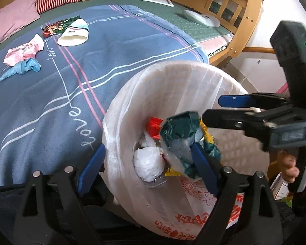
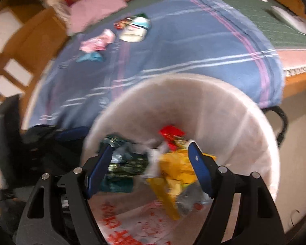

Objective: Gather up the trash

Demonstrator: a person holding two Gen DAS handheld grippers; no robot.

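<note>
My left claw (image 1: 146, 163) wide, straddling bin (image 1: 120, 110) rim; right claw (image 2: 151, 167) wide over trash. Green wrapper (image 1: 179, 130) may snag, spill out.

Wrappers (image 1: 179, 140) lie in bin (image 1: 193, 69) beside bed (image 1: 112, 61).

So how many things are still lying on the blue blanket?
4, all at its far left: a white sock, a red-green wrapper tucked beside it, a pink wrapper nearer, and a blue cloth touching that. More may be hidden out of view.
</note>
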